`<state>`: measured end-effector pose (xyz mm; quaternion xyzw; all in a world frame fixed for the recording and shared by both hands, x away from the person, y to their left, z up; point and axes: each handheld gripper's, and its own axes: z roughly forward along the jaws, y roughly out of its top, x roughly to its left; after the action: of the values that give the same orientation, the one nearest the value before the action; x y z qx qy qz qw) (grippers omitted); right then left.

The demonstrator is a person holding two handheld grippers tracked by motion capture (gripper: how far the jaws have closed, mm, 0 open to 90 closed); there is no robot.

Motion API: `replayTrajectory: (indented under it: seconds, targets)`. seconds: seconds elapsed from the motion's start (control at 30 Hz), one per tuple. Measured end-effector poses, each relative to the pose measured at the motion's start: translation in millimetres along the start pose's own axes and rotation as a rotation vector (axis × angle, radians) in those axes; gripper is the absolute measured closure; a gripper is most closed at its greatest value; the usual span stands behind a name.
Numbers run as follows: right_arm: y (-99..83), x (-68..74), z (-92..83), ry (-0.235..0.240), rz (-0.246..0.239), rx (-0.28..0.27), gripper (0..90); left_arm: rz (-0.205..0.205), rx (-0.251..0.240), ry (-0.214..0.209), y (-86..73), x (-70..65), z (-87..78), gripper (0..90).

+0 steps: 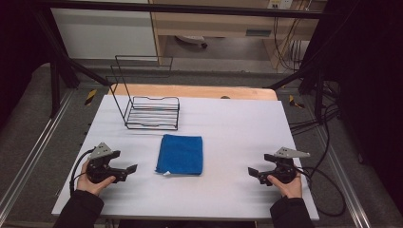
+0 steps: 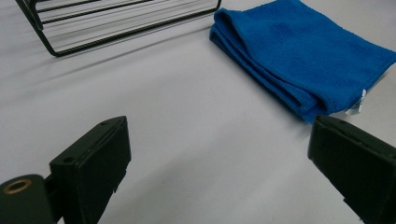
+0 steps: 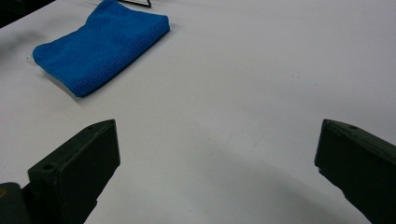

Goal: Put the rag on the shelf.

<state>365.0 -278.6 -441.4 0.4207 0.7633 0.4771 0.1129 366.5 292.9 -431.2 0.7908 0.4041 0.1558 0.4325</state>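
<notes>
Blue cloth: a folded blue towel (image 1: 180, 154) lies flat near the middle of the white table (image 1: 228, 123), and it sits there on its own, nothing touching it.
Tag: a small white label (image 2: 357, 105) pokes out at the cloth's near corner, seen clearly from the left gripper view.
Folds: in the left gripper view the stacked edges of the cloth face the camera, several layers thick.
Wire rack: a black wire rack (image 1: 152, 113) stands behind the cloth, toward the far left of the table, with a tall wire back rising above its low tray.
Rack and cloth: near each other but apart, with a strip of bare white between them.
Left gripper: the left gripper (image 1: 127, 171) is held low over the table to the left of the cloth, jaws pointing inward at it, spread wide with only tabletop between them.
Right gripper: over on the other side, the right gripper (image 1: 254, 173) is down near the table, well apart from the cloth, jaws likewise parted and holding nothing.
Hands: the left hand (image 1: 92, 183) and the right hand (image 1: 287, 184) each wrap a gripper body, dark sleeves coming in from the bottom edge.
Cables: a black cable (image 1: 328, 190) loops off the right side of the table.
</notes>
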Motion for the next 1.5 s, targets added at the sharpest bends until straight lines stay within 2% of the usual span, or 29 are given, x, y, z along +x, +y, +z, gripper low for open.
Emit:
replayTrajectory:
  seconds: [0.47,0.63,0.77,0.93,0.97,1.13,1.27,1.43,1.5]
  targets:
    - [0.9,3.5,3.1,-0.014,-0.01,0.02,0.7,-0.001,0.007,0.006,5.5,-5.5,1.8,6.0]
    - [0.5,5.2,4.8,-0.015,-0.018,0.026,0.7,-0.014,0.008,0.016,15.1,-9.3,-0.1,8.3]
    - [0.5,5.4,5.1,-0.017,-0.02,0.029,0.7,-0.025,0.021,0.008,25.1,-17.1,3.2,10.9]
    - [0.4,7.3,6.4,-0.019,-0.015,0.037,0.8,-0.017,0.051,0.011,36.8,-31.5,15.0,15.2]
    - [0.4,7.4,6.6,-0.019,-0.017,0.036,0.8,-0.015,0.066,0.002,40.8,-37.0,21.5,16.9]
    - [0.3,7.6,7.4,-0.02,-0.021,0.041,0.8,-0.005,0.099,-0.004,46.7,-49.8,37.9,22.9]
    - [0.3,7.5,7.4,-0.02,-0.022,0.041,0.8,0.002,0.126,-0.015,47.0,-56.1,47.4,26.1]
    - [0.1,7.7,8.3,-0.017,-0.025,0.048,0.8,-0.006,0.161,-0.026,41.1,-61.7,62.7,37.7]
    - [0.2,7.6,8.8,-0.017,-0.024,0.048,0.8,-0.001,0.177,-0.015,40.1,-63.3,66.1,41.8]
